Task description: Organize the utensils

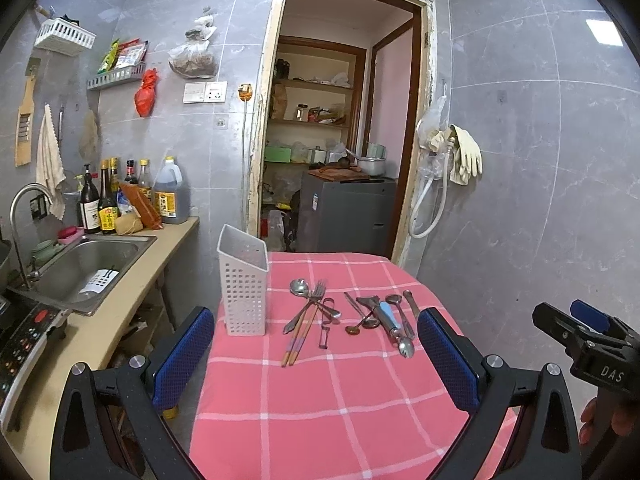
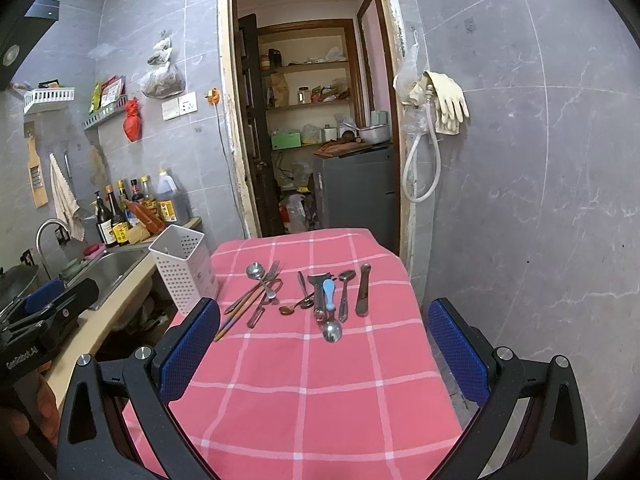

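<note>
A white perforated utensil holder [image 1: 243,284] [image 2: 185,267] stands empty at the table's far left corner. Several utensils lie in two loose groups beyond both grippers: a spoon [image 1: 299,287], fork [image 1: 318,294] and chopsticks [image 1: 298,340] on the left; a blue-handled scoop [image 1: 390,318] [image 2: 329,300], small spoons and a knife [image 2: 363,290] on the right. My left gripper [image 1: 316,354] is open and empty, held above the near half of the table. My right gripper [image 2: 324,350] is open and empty, likewise short of the utensils.
The table carries a pink checked cloth [image 1: 320,400] [image 2: 304,392]. To the left run a counter with a steel sink [image 1: 86,264], sauce bottles [image 1: 132,196] and an induction cooker [image 1: 24,340]. A doorway [image 1: 340,140] opens behind the table; a tiled wall is at right.
</note>
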`<action>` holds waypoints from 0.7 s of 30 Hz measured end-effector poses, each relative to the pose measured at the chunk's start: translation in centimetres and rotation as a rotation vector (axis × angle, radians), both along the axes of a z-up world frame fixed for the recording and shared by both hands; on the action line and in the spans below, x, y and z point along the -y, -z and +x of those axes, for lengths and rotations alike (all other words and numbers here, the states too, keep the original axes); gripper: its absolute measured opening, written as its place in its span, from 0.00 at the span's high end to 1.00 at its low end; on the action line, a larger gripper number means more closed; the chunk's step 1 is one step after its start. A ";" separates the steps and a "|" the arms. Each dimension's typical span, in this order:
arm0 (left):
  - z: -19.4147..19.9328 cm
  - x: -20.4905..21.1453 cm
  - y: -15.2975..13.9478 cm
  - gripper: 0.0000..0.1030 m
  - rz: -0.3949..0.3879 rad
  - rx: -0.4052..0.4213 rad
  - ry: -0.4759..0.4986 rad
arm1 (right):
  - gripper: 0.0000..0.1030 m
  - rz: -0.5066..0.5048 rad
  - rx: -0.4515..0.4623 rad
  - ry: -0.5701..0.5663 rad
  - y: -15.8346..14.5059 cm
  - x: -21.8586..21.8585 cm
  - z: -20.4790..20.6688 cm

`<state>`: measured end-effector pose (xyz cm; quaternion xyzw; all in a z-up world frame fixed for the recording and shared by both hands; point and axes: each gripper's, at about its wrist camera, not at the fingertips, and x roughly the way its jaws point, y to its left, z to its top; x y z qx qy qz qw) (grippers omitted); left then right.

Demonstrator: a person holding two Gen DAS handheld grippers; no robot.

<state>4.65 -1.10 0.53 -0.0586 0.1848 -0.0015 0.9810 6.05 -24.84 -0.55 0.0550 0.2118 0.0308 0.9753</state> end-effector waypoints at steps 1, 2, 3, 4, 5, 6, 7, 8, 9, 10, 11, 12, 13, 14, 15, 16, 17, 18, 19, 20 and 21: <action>0.5 0.1 0.0 0.01 0.001 0.000 0.001 | 0.01 0.000 -0.002 0.000 0.0 0.1 0.4; 0.8 0.3 0.0 0.01 0.002 -0.001 0.001 | 0.01 -0.001 -0.003 -0.001 0.0 0.2 0.9; 1.2 0.4 0.0 0.01 0.002 -0.003 0.002 | 0.01 -0.001 -0.005 -0.001 0.0 0.3 1.5; 1.8 0.5 0.1 0.01 0.000 -0.005 0.003 | 0.01 0.001 -0.006 -0.003 0.0 0.4 2.0; 2.2 0.6 0.2 0.01 -0.001 -0.007 0.003 | 0.01 0.003 -0.006 -0.005 0.0 0.5 2.6; 2.6 0.7 0.3 0.01 -0.001 -0.009 0.002 | 0.01 0.004 -0.005 -0.008 0.0 0.6 3.3; 3.0 0.8 0.4 0.01 0.000 -0.011 0.001 | 0.01 0.003 -0.004 -0.010 0.1 0.6 3.9; 3.7 0.9 0.5 0.01 0.004 -0.014 0.000 | 0.01 0.003 -0.006 -0.012 0.1 0.6 4.6; 4.1 1.0 0.7 0.01 0.007 -0.016 -0.003 | 0.01 0.005 -0.009 -0.017 0.1 0.7 5.5; 4.8 1.2 0.7 0.01 0.011 -0.023 -0.007 | 0.01 0.005 -0.008 -0.021 0.1 0.8 6.1; 5.2 1.2 0.8 0.01 0.011 -0.026 -0.010 | 0.01 0.002 -0.004 -0.028 0.1 0.9 6.9; 5.9 1.2 0.8 0.01 0.008 -0.022 -0.015 | 0.01 -0.002 -0.001 -0.034 0.1 0.9 7.6; 6.3 1.3 0.8 0.01 0.006 -0.017 -0.018 | 0.01 -0.004 -0.002 -0.037 0.2 0.9 8.4; 7.1 1.4 0.8 0.01 0.006 -0.016 -0.024 | 0.01 -0.003 -0.005 -0.040 0.2 1.0 9.2; 7.9 1.5 0.9 0.01 0.007 -0.021 -0.031 | 0.01 -0.001 -0.007 -0.043 0.3 1.0 9.8; 8.5 1.6 1.1 0.01 0.007 -0.026 -0.036 | 0.01 0.003 -0.009 -0.049 0.5 1.1 10.6; 9.0 1.8 1.2 0.01 0.006 -0.029 -0.039 | 0.01 0.005 -0.011 -0.052 0.6 1.2 11.2; 9.8 1.9 1.3 0.01 0.004 -0.032 -0.042 | 0.01 0.003 -0.014 -0.054 0.7 1.3 12.0; 10.4 2.0 1.4 0.01 0.004 -0.032 -0.044 | 0.01 0.003 -0.020 -0.056 0.9 1.4 12.8; 11.0 2.2 1.5 0.01 0.005 -0.033 -0.045 | 0.01 0.004 -0.023 -0.057 1.1 1.6 13.4; 11.8 2.3 1.6 0.01 0.009 -0.037 -0.046 | 0.01 0.006 -0.030 -0.059 1.4 1.8 14.4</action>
